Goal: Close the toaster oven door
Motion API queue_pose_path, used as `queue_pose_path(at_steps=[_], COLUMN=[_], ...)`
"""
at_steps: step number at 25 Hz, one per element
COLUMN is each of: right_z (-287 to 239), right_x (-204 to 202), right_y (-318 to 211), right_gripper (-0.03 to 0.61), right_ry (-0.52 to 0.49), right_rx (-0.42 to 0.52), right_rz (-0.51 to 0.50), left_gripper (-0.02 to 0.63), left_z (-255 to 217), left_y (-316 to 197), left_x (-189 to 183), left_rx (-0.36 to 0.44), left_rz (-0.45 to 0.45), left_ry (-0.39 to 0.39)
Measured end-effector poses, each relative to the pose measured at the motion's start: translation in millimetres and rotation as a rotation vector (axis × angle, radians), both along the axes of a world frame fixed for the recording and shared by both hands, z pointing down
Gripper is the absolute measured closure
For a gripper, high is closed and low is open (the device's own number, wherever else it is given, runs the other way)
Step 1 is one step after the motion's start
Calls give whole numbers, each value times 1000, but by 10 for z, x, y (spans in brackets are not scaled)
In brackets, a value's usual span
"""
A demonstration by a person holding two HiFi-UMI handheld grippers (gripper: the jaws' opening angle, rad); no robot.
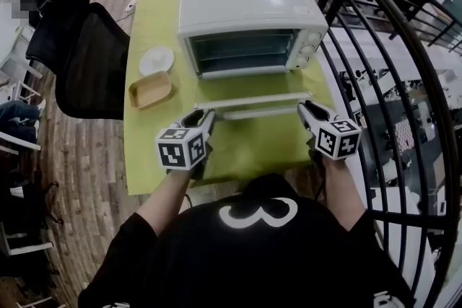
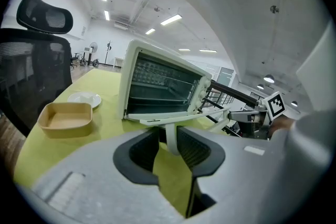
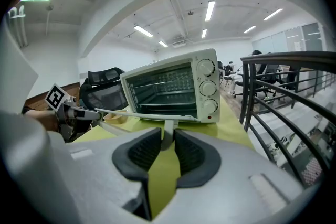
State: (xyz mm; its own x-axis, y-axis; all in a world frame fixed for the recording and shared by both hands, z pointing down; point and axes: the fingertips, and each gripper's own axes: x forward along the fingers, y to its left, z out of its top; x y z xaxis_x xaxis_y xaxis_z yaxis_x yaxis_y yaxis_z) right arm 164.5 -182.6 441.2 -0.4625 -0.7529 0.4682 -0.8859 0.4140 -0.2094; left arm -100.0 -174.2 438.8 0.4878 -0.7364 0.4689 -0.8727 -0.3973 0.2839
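Left gripper (image 2: 169,140): my jaws are drawn in narrow on the left post of the door handle (image 1: 260,112). The white post stands upright between the ribbed pads (a dark sliver shows beside it on one side, shadow or gap I cannot say).
Right gripper (image 3: 168,140): jaws narrow as well, both pads against the handle's right post.
Door (image 1: 253,100): open, standing out about level from the lower front of the oven, its handle bar toward me and clear of the cloth.
Toaster oven (image 1: 249,7): white, in the middle of the table (image 1: 155,25), mouth open with the wire rack showing, knobs on its right.
Left side: bare yellow-green cloth beside my left jaws. A tan tray (image 1: 150,90) and a white plate (image 1: 156,60) lie near the oven's left corner, apart from the door. A black chair (image 1: 86,54) stands past the table's edge.
Right side: the table's edge runs just beside my right jaws, with a dark railing (image 1: 375,83) close beyond it.
Near edge: just behind both grippers, at my body.
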Motion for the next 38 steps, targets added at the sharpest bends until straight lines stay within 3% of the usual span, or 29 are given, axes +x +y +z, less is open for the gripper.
queue_pose_path(at_steps=[23, 38], right_z=[-620, -895], right_x=[-43, -101], right_y=[-446, -858], right_gripper=[491, 491], right_ry=[-13, -32], right_rx=[102, 128], right_rz=[-5, -31], left_gripper=[489, 489], left_z=[-607, -873], left_y=[-464, -868], left_x=[-52, -128], left_rx=[75, 108], left_rz=[7, -33], left_ry=[75, 109])
